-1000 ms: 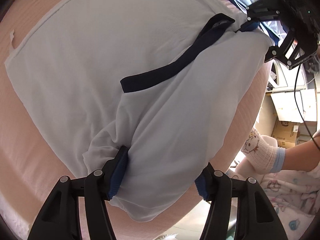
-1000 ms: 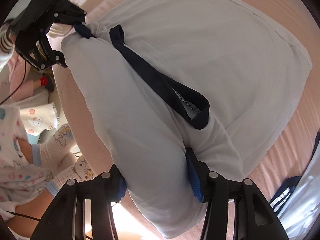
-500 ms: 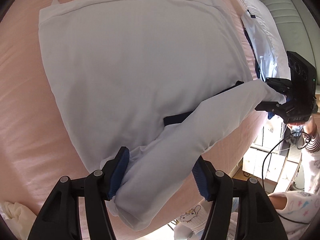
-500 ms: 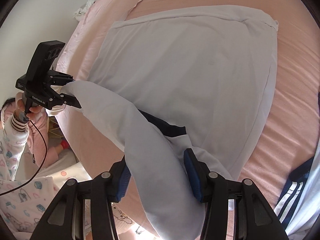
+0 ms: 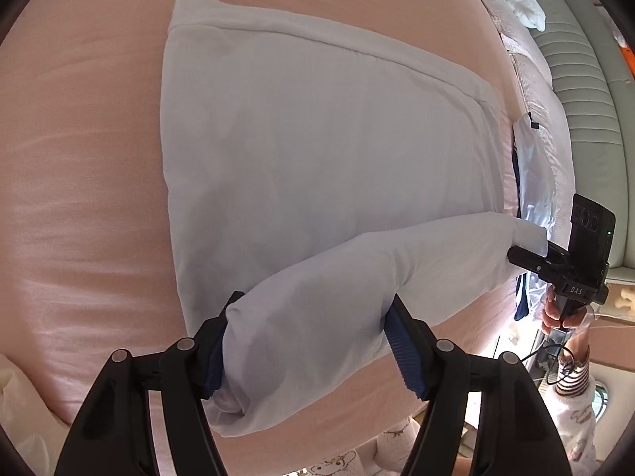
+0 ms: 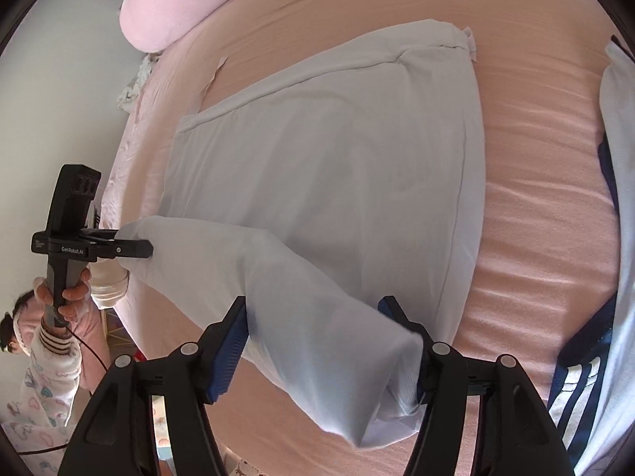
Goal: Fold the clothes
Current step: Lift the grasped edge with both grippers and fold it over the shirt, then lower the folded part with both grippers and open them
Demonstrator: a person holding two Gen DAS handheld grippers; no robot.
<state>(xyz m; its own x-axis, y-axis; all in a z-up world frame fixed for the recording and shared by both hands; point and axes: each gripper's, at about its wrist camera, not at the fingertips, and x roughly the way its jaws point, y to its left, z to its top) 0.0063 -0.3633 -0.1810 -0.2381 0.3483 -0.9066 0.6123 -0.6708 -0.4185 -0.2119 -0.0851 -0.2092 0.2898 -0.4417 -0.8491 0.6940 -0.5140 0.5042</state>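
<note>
A white garment [image 5: 317,150] lies spread on the pink bed [image 5: 79,158]; it also shows in the right wrist view [image 6: 317,166]. Its near edge is lifted and folded over into a thick roll held at both ends. My left gripper [image 5: 309,341] is shut on one end of the roll, cloth bunched between its blue pads. My right gripper [image 6: 317,341] is shut on the other end. Each gripper shows in the other's view: the right gripper [image 5: 532,256] and the left gripper [image 6: 135,248].
A white and navy striped garment [image 6: 587,357] lies on the bed to the right. A pink bolster pillow [image 6: 166,12] lies at the far end of the bed. The bed's near edge [image 6: 158,317] drops to the floor by the person.
Both grippers have lifted the near edge and carried it away from the bed's edge over the garment. The navy collar band seen earlier is now hidden under the fold.
</note>
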